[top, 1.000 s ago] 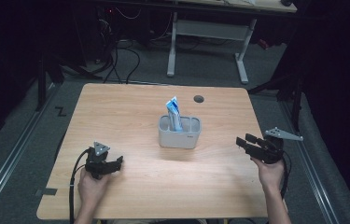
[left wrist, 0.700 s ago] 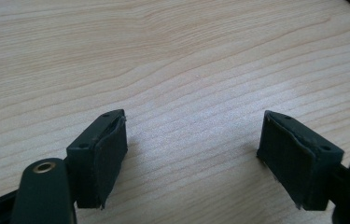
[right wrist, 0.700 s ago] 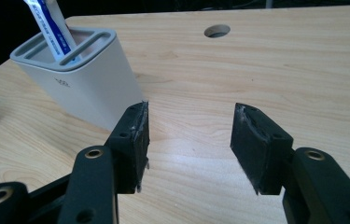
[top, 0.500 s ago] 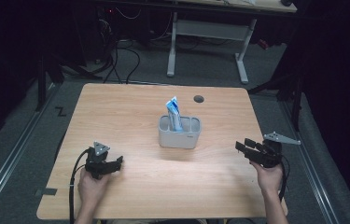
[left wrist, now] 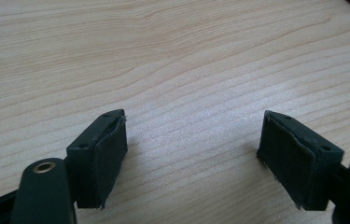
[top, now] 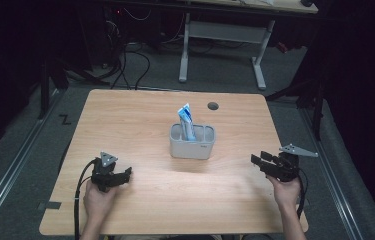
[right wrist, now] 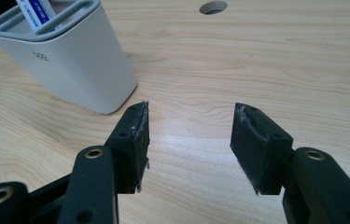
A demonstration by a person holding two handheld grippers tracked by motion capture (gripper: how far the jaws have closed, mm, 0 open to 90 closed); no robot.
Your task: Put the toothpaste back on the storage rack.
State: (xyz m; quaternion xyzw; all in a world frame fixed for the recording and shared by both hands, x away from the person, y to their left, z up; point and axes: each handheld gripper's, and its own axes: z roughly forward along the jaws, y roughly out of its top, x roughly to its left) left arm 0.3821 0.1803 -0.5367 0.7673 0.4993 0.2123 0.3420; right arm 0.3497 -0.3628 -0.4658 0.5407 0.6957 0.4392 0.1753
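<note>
That blue-and-white tube [top: 186, 120] mid-frame in the holder [top: 192, 147] looks light and squishy, so pinch its flat top; left gripper [left wrist: 191, 154] and right gripper [right wrist: 189, 144] both sit wide open, empty.

This looks like a lab or recording room set up for hand-held gripper work. A plain light-wood table [top: 140, 120] with a cable hole [top: 213, 106] stands alone on grey carpet [top: 20, 150], with metal floor rails [top: 10, 172] running along both sides. Behind it, bundles of black cables [top: 130, 62] lie loose on the floor by dark equipment, and a second desk on a white metal frame [top: 222, 32] sits at the back. The surroundings are dark and unfurnished.
</note>
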